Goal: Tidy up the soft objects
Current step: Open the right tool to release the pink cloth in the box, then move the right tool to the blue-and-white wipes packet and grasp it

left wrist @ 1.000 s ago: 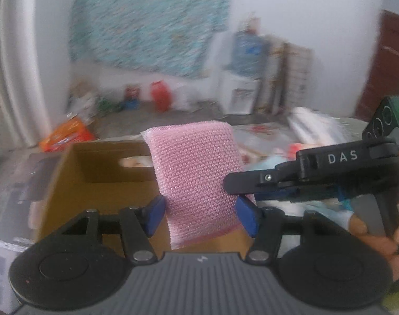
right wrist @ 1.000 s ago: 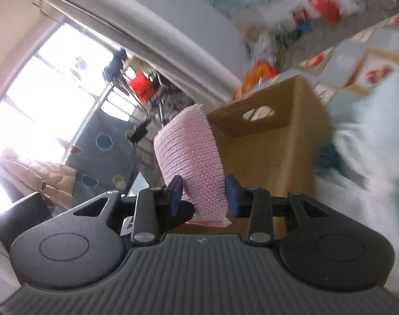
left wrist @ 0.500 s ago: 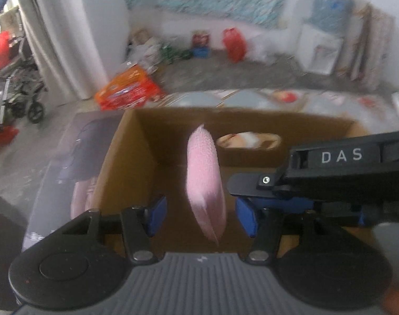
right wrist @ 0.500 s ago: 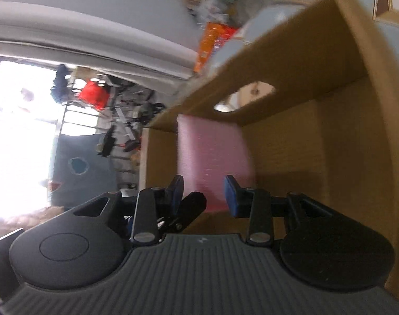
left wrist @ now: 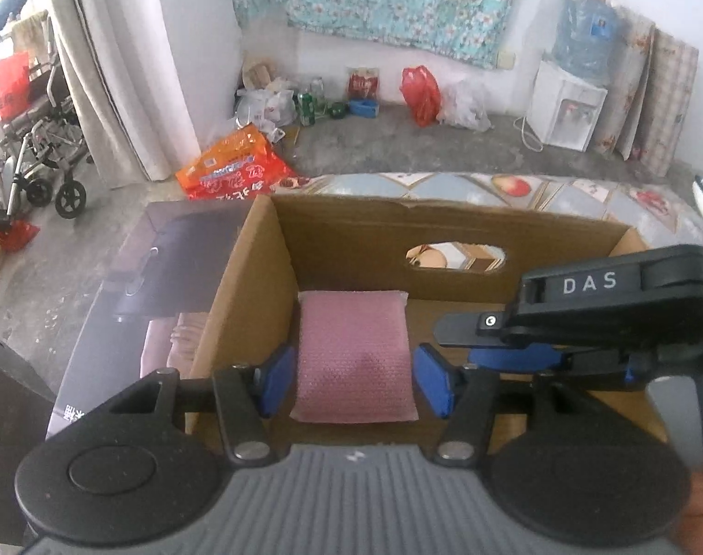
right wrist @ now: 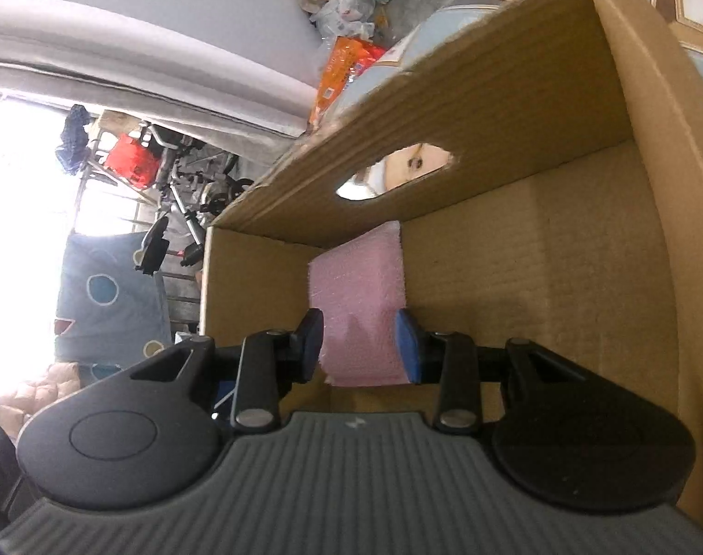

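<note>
A pink scouring sponge (left wrist: 355,354) lies flat on the floor of an open cardboard box (left wrist: 337,249), in the corner formed by the box's left wall and the far wall that carries an oval hand-hole (left wrist: 456,256). In the left wrist view the left gripper (left wrist: 355,381) hangs over the box with its blue fingertips (left wrist: 277,381) spread to either side of the sponge and a narrow gap visible on each side, so its grasp is released. The right gripper (left wrist: 513,351), marked "DAS", enters this view from the right, just beside the left gripper's right finger. In the right wrist view the right gripper (right wrist: 360,347) frames the same sponge (right wrist: 358,286) between its fingertips (right wrist: 407,347), spread apart about the sponge's width; whether they touch it cannot be told. The box rests on a fruit-patterned cloth (left wrist: 513,187). Beyond lie an orange package (left wrist: 233,169) and a wheelchair (left wrist: 37,138).
</note>
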`<action>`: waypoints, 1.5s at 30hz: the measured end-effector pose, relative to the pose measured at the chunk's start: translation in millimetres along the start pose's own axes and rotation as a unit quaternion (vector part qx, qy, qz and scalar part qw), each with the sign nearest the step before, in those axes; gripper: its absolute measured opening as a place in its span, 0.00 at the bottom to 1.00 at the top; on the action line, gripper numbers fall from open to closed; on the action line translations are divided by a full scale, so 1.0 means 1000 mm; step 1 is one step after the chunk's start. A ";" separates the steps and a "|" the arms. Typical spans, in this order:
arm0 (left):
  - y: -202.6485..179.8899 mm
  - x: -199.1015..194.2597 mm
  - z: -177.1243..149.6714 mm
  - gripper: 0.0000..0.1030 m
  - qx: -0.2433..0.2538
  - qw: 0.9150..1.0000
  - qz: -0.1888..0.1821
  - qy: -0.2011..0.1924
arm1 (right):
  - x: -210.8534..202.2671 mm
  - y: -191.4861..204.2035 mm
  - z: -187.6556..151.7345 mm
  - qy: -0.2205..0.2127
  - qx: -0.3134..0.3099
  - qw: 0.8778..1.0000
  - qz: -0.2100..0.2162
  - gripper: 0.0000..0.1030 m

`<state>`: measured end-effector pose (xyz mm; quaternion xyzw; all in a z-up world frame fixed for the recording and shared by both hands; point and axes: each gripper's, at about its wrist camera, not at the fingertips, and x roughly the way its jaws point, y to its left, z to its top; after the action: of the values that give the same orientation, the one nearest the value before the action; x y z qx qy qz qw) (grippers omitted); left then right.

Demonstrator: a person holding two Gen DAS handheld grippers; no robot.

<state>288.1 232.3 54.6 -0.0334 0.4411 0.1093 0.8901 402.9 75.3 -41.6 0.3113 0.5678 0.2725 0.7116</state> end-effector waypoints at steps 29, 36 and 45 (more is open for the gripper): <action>-0.262 -0.190 -0.144 0.89 0.163 0.931 -0.300 -0.128 | -0.442 -0.166 -0.166 -0.269 -0.098 0.958 0.034 0.74; -0.378 -0.144 -0.138 0.85 0.237 0.919 -0.291 -0.124 | -0.478 -0.255 -0.144 -0.339 -0.006 0.940 0.027 0.56; -0.464 -0.069 -0.113 0.63 0.284 0.925 -0.241 -0.076 | -0.437 -0.330 -0.076 -0.318 0.073 0.945 0.018 0.33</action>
<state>264.1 -248.1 23.4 0.1239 0.3635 -0.2364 0.8925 249.3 -455.0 -23.2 0.4431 0.3250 0.1298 0.8254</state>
